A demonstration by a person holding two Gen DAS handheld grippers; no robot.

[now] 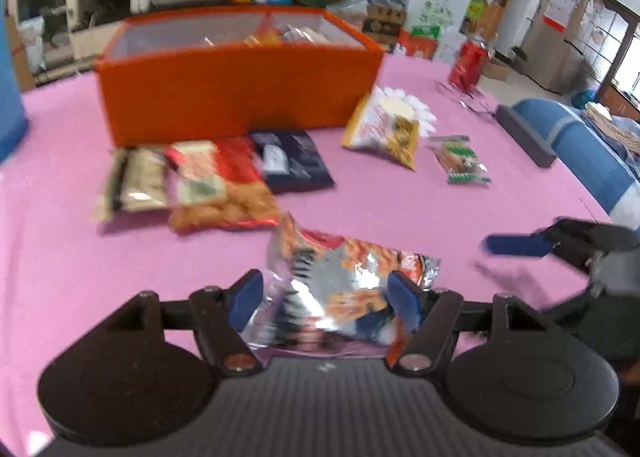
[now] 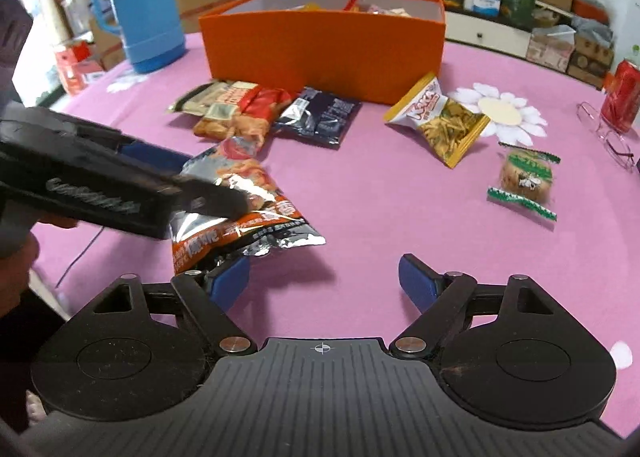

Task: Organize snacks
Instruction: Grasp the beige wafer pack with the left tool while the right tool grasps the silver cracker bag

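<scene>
The left gripper (image 1: 326, 297) has its two blue pads pressed against either side of a crinkled foil snack bag (image 1: 348, 277), so its jaws are clamped on that bag. The bag is shiny silver with orange and red print and pictures of small fried pieces; its foil is creased and catches the light, and one sealed end sticks out flat to the side. It sits low over the pink tablecloth (image 1: 60, 257), near the front of the table. The right wrist view shows the same bag (image 2: 240, 193) under the dark body of the left gripper. The right gripper (image 2: 324, 277) is spread wide with only tablecloth between its pads, holding nothing; its left pad lies just beside the bag's lower edge. Further back stands an orange box (image 1: 240, 97) with pale inner walls and a divider, and a few packets lie inside it. In front of the box lie a beige packet (image 1: 140, 177), a red bag of round golden snacks (image 1: 224, 193) partly overlapping it, and a dark blue packet (image 1: 292, 161). To the right are a yellow-edged bag of thin sticks (image 2: 440, 117), tilted on a white flower mat (image 2: 504, 113), and a small green-striped biscuit pack (image 2: 524, 181). A red can (image 2: 624, 97) stands at the far right beside a pair of glasses (image 2: 612, 137), and a blue flask (image 2: 140, 5) stands to the left of the box.
</scene>
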